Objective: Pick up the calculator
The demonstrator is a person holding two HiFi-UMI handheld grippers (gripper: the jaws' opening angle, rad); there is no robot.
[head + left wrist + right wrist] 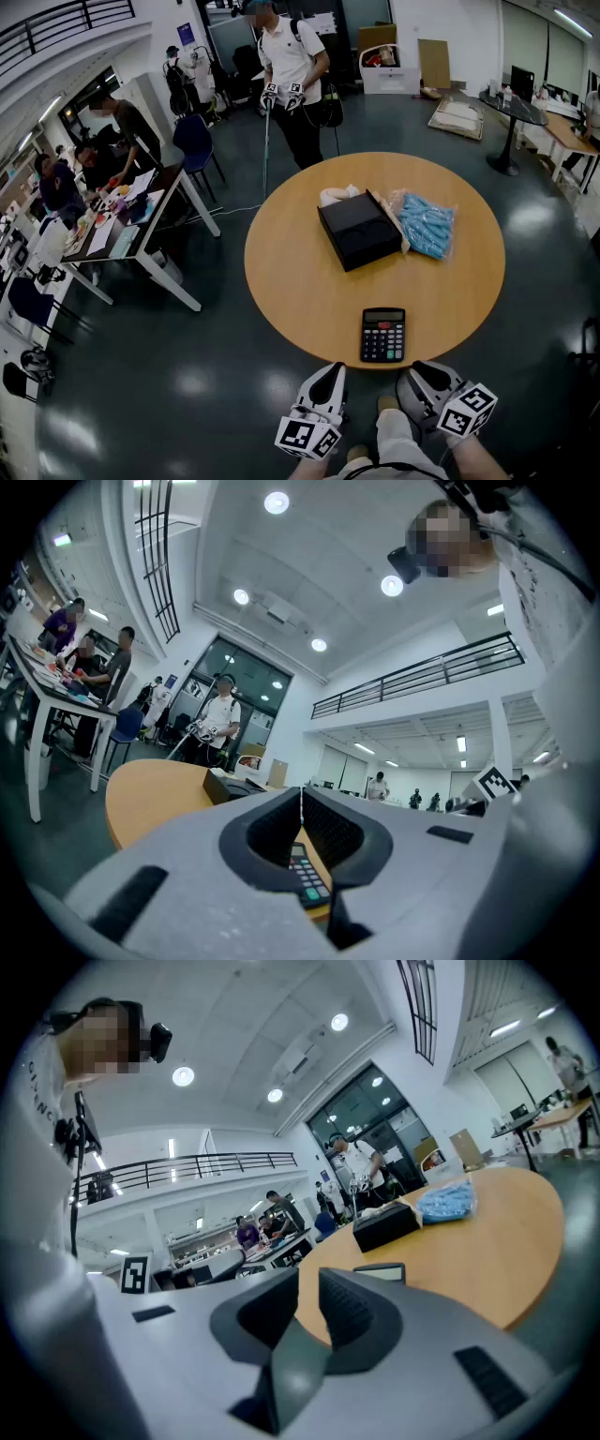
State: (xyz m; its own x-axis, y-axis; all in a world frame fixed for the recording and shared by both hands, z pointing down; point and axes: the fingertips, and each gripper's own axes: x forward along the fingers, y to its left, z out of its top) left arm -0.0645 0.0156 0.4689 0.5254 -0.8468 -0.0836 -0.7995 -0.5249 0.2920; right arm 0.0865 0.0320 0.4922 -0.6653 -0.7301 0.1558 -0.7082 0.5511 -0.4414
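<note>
The black calculator (382, 335) lies flat near the front edge of the round wooden table (300, 272). Both grippers hang just short of that edge, off the table. My left gripper (330, 373) is below and left of the calculator, its jaws closed tip to tip with nothing held. In the left gripper view the calculator (307, 878) shows through the hollow under the left gripper (301, 794). My right gripper (424, 370) sits below and right of it, shut and empty. In the right gripper view the calculator (380, 1273) lies just beyond the right gripper (308, 1283).
A black box (358, 228), a blue packet (427, 225) and a white bundle (337, 195) lie on the table's far half. A person (291, 66) stands beyond the table. A desk with seated people (122, 216) is at the left, a small dark table (511, 108) at the right.
</note>
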